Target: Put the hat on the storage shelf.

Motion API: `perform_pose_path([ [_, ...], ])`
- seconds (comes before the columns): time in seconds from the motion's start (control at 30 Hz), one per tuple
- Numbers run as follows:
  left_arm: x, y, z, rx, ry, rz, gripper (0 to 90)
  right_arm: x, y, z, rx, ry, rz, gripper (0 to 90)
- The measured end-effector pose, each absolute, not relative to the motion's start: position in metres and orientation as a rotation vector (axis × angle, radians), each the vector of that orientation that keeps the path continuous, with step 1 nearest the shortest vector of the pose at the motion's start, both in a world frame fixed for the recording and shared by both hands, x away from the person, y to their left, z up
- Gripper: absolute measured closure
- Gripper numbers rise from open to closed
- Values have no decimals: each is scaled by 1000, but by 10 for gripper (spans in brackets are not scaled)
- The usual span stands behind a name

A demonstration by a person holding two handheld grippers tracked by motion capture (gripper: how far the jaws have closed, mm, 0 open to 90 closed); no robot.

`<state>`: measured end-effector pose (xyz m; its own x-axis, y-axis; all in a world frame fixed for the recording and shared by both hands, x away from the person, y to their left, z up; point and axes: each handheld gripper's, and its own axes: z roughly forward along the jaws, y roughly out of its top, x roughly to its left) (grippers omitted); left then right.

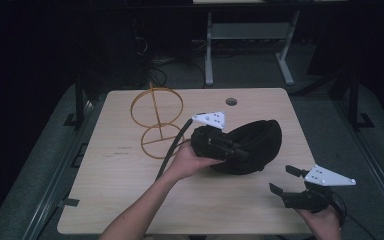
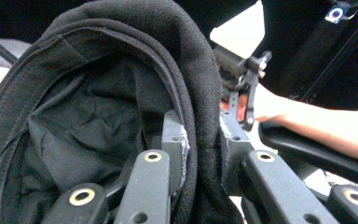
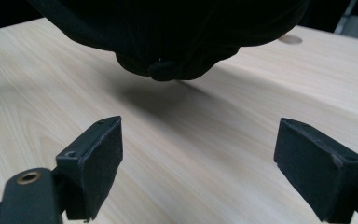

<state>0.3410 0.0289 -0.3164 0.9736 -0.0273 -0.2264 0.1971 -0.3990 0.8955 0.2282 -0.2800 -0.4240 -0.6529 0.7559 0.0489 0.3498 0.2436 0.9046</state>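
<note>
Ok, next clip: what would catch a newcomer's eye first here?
A black cap held up near the middle of the wooden table, its rim pinched in the left gripper. The right gripper waits open at the near right edge. A gold wire stand sits at the far left.

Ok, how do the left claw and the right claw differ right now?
The left claw is shut on the rim of the black cap, holding it lifted off the table; the right claw is open and holds nothing. The left sits over the table's middle, the right near its front right edge, short of the cap. Both are hand-held, black, and topped with a grey three-cornered plate.
</note>
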Motion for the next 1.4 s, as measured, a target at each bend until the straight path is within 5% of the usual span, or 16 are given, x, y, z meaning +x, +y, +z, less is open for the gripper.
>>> perform_pose_path([
  [0.7,334,27,-295,1888,93,-263,762,238,-247,-406,938,1922,1633,164],
  [1.0,334,26,-295,1841,86,-303,762,241,-246,-405,897,1823,1706,448],
  [1.4,344,37,-295,1775,112,-338,752,232,-248,-396,808,1778,1724,616],
])
